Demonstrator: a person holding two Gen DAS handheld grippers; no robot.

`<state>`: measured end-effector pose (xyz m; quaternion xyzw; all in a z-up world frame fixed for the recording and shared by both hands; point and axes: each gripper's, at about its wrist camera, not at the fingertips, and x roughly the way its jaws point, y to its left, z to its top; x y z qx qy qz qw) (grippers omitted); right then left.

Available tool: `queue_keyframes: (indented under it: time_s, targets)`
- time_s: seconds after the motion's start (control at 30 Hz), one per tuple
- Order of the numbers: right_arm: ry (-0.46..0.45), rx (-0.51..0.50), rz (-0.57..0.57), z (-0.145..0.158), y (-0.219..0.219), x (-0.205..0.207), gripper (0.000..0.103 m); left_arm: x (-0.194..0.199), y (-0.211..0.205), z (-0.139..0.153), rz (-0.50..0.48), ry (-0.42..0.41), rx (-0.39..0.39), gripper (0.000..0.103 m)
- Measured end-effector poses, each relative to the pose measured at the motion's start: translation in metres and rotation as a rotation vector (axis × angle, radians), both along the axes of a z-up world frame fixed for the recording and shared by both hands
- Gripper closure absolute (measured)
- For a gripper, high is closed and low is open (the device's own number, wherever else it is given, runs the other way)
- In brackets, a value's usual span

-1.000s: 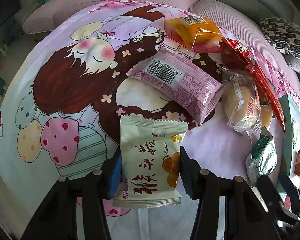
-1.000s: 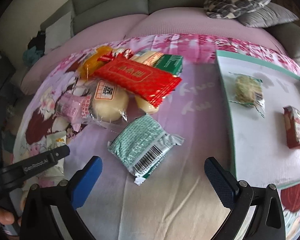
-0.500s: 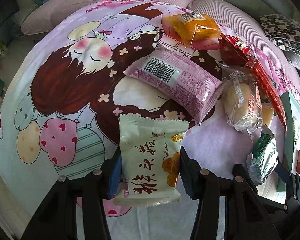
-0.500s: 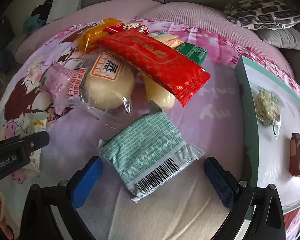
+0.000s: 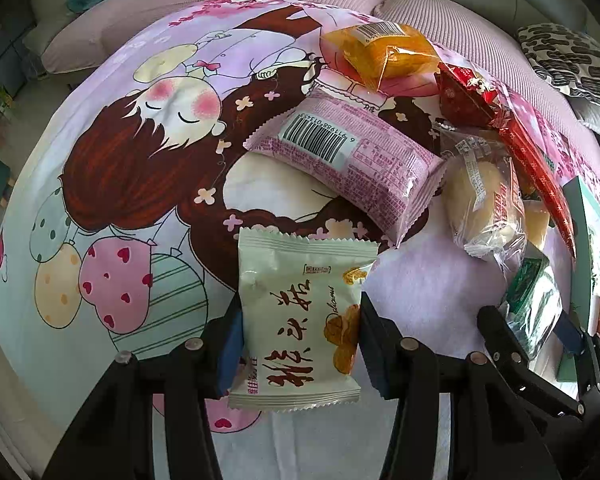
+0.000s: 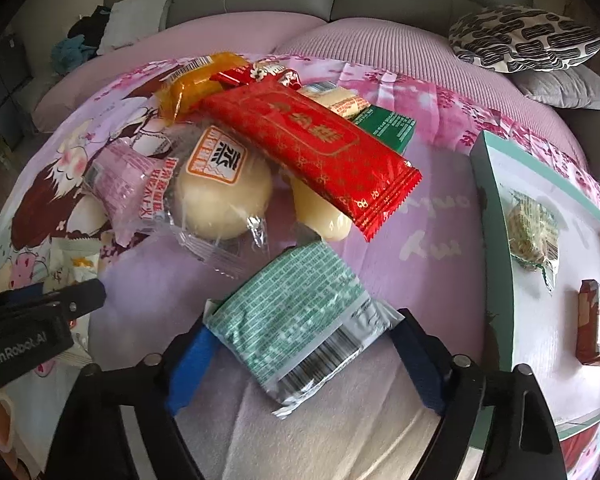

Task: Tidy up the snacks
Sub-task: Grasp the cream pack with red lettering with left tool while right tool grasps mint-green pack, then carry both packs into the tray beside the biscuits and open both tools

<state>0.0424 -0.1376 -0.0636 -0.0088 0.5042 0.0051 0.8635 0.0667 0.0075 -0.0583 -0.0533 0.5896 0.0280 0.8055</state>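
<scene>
My left gripper [image 5: 300, 344] is shut on a pale green snack packet [image 5: 300, 304] with red characters, held just above the cartoon-print cloth. My right gripper [image 6: 304, 322] straddles a green-and-silver packet [image 6: 292, 312] lying flat on the cloth. Its jaws are closing, the blue pads [image 6: 188, 360] right at the packet's two ends, which look unsqueezed. The left wrist view has the same right gripper [image 5: 540, 328] at its lower right. A white tray with a teal rim [image 6: 488, 200] lies to the right and holds a green-wrapped snack [image 6: 534, 232] and a brown bar [image 6: 594, 328].
A pile of snacks lies beyond the right gripper: a long red packet [image 6: 312, 148], a wrapped bun [image 6: 224, 196], a pink packet [image 6: 124, 184], an orange packet [image 6: 196, 84] and a green box [image 6: 388, 128]. Sofa cushions [image 6: 524, 36] rise behind the cloth.
My right gripper has come down over the green-and-silver packet and its jaws have narrowed around it. The left gripper and its pale green packet have stayed put.
</scene>
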Motion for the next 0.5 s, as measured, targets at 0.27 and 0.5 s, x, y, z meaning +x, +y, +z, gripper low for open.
queue_keyframes:
  time_s: [0.27, 0.5]
  targets:
    - [-0.009, 0.028, 0.009, 0.006, -0.001, -0.007, 0.029, 0.0, -0.001, 0.0, -0.004, -0.001, 0.0, 0.05]
    - [-0.01, 0.136, 0.016, 0.012, -0.007, -0.017, 0.031, -0.001, 0.003, 0.005, -0.008, -0.009, -0.021, 0.05]
